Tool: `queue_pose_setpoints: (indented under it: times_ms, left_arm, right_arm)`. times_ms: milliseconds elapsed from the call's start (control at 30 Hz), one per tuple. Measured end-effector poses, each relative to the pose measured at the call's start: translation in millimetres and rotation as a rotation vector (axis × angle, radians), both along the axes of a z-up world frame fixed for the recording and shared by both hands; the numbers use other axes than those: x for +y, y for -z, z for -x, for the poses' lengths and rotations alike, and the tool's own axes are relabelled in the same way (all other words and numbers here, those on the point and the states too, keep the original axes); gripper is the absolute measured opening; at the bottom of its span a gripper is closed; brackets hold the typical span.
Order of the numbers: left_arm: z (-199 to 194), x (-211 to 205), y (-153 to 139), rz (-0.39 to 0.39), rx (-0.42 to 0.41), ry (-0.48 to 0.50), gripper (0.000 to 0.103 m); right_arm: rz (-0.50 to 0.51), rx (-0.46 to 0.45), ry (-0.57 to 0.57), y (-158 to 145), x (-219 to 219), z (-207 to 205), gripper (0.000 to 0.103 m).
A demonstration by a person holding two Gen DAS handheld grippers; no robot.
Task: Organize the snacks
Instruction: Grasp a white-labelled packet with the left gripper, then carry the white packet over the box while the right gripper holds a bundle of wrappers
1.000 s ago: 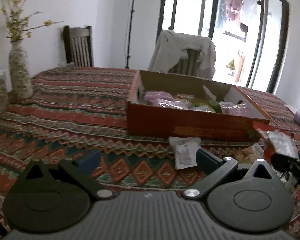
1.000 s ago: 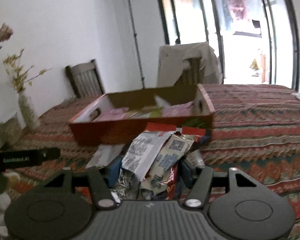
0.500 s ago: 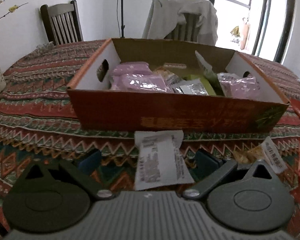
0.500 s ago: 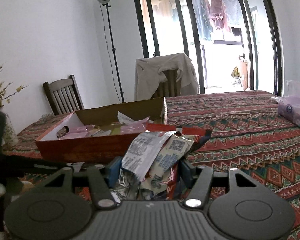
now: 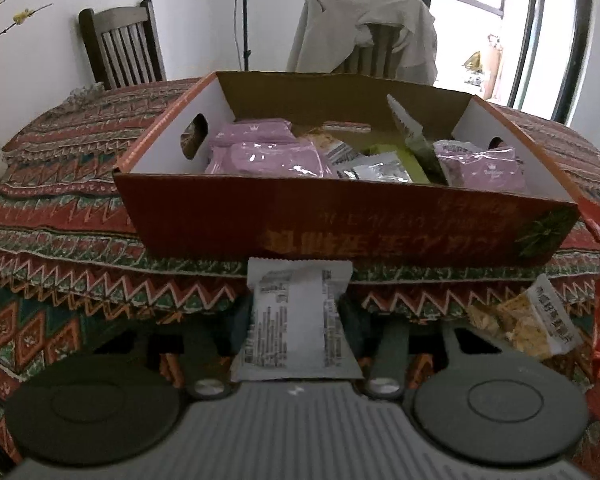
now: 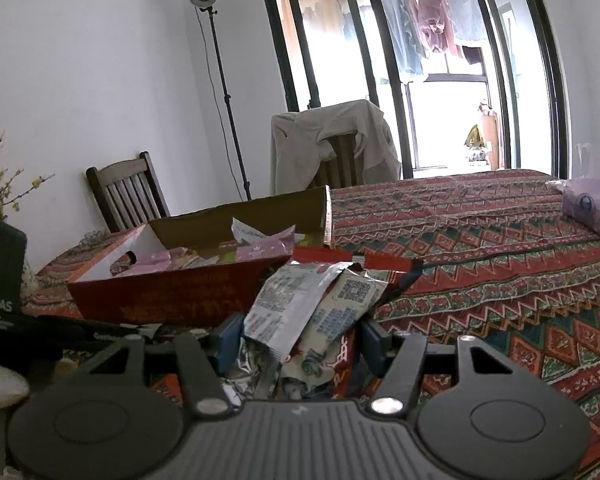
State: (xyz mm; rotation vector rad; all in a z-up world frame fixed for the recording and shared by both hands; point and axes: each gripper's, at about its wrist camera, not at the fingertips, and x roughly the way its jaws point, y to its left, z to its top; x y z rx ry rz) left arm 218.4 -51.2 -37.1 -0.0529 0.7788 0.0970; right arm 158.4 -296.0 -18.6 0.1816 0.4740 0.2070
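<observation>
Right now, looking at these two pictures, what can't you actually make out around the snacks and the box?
- Left wrist view: the white packet's print is too small to read, and its near end is hidden by the left gripper.
- Left wrist view: the box floor is hidden under snacks.
- Right wrist view: what the crumpled wrappers in the right gripper contain; folds hide it.

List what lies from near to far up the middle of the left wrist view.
left tongs → white snack packet between them → red cardboard box of snacks → chair draped with a beige jacket → window
</observation>
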Motion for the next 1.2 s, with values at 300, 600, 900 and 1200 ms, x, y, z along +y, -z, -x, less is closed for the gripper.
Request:
queue_pose_setpoints:
  times_ms: [300,600,900,1200]
  left_arm:
    - [27,10,-19,0.006,-0.098,0.024,0.045]
    - [47,11,-67,-0.008,-0.293,0.081,0.045]
    - [11,20,-91,-0.031,-0.37,0.056,0.045]
    - [-31,32,-91,-0.008,-0.402,-0.019,0.045]
  right_arm:
    - [0.008,-0.02,0.003,-4,1,2,0.06]
    - [0.055,-0.105,-0.026,-30,18,-9,0.06]
    - [0.078,-0.188,-0.069,-57,43,-42,0.06]
    - [0.07,-0.21,-0.051,-69,65,-100,0.06]
